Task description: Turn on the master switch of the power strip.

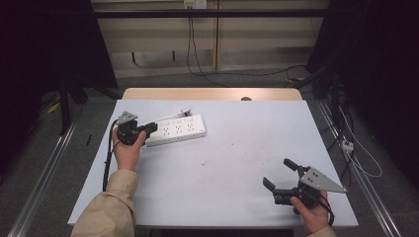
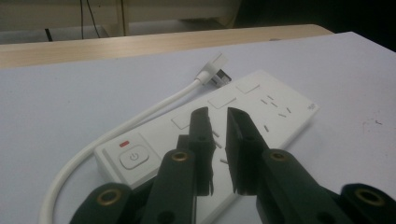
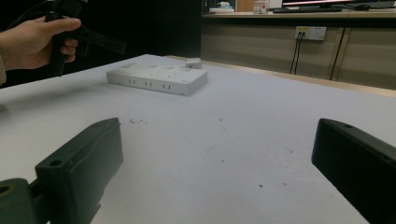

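High view: left claw [image 1: 148, 129] nearly together, empty, over the power strip [image 1: 176, 130]; right claw [image 1: 282, 174] wide apart, empty.

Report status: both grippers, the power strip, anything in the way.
Left gripper nearly shut, nothing between its jaws, poised over the power strip near its switch end. Right gripper open, apart, over bare table. Nothing in the way.
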A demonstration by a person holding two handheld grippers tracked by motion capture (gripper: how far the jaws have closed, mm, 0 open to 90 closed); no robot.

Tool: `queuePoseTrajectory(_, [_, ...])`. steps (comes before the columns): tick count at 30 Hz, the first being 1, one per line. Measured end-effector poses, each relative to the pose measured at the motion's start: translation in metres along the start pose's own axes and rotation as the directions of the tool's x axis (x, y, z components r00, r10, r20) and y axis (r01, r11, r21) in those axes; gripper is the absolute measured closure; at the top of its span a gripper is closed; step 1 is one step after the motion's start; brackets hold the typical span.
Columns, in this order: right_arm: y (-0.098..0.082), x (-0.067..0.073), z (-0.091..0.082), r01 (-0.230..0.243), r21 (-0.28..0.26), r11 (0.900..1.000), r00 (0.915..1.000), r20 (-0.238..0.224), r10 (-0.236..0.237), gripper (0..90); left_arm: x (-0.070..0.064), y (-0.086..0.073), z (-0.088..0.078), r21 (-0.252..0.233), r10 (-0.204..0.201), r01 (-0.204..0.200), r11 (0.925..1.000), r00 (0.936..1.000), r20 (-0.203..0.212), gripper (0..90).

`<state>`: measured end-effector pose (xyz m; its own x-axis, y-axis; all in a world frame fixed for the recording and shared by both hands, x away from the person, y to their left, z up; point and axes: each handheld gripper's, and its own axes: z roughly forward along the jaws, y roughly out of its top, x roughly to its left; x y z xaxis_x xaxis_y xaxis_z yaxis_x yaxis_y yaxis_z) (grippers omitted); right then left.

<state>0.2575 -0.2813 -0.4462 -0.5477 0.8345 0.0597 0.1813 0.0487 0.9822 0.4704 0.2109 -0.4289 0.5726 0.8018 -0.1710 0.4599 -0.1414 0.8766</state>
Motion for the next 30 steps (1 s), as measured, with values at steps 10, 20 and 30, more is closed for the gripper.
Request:
queuePoseTrajectory(10, [0.0, 0.0, 0.0, -0.002, 0.001, 1.0, 1.0, 0.0, 0.002, 1.5, 0.004, -0.002, 0.002, 0.012, -0.008, 0.008, 0.9999, 0.9999, -0.008, 85.2])
queuePoseTrajectory(20, [0.0, 0.0, 0.0, -0.001, -0.001, 1.0, 1.0, -0.003, 0.001, 1.5, 0.008, -0.002, 0.005, 0.03, -0.007, 0.008, 0.9995, 0.9997, -0.025, 89.8])
queuePoseTrajectory(30, [0.001, 0.0, 0.0, 0.001, -0.003, 1.0, 1.0, -0.004, -0.001, 1.5, 0.006, 0.008, 0.01, 0.042, 0.004, -0.003, 0.9991, 0.9996, -0.029, 90.0])
